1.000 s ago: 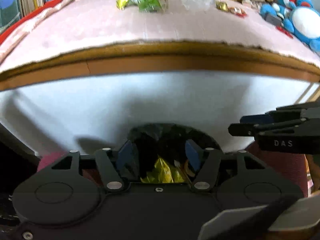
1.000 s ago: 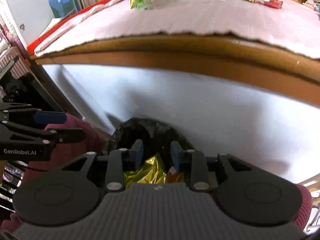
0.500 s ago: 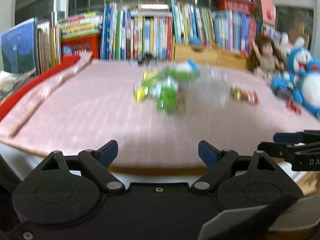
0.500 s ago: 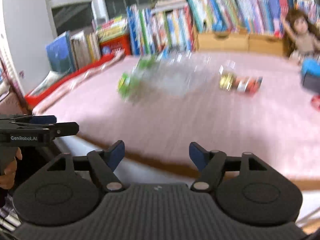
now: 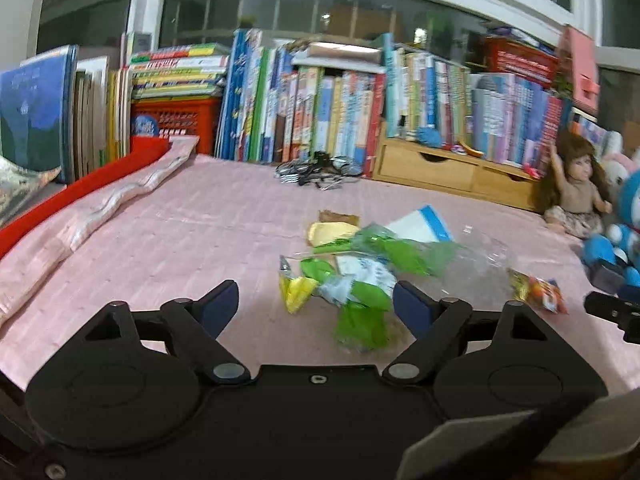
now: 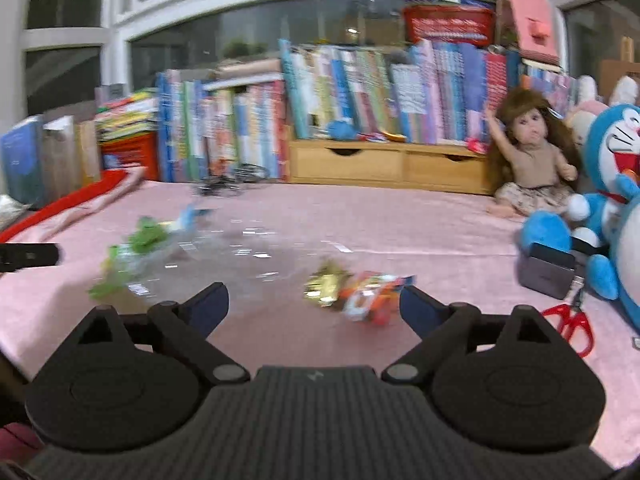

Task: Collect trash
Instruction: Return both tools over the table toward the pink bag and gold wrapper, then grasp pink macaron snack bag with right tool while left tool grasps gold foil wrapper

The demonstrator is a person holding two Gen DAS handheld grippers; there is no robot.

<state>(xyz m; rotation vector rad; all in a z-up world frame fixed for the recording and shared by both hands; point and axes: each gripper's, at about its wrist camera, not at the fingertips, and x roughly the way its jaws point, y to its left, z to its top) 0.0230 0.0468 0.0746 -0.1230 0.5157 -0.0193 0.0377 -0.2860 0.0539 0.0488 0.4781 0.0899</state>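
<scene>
Left gripper (image 5: 316,300) spread, jaws closing, nothing pinched; green wrappers (image 5: 360,276) just beyond on pink cloth (image 5: 180,240). Right gripper (image 6: 314,304) spread, jaws opening, empty; gold-orange wrappers (image 6: 356,292) just beyond, clear plastic (image 6: 240,252) further left.

dark windows (image 5: 304,12) rise behind a long row of books (image 5: 340,108) and wooden drawers (image 6: 384,164).

One doll (image 6: 532,152) sits at two o'clock, with one blue plush cat (image 6: 612,200) beside it. One pair of red scissors (image 6: 572,326) lies at four o'clock. Two wooden drawers (image 6: 392,166) stand at twelve. The wrappers (image 5: 352,276) (heaped and blurred) cannot be counted.
</scene>
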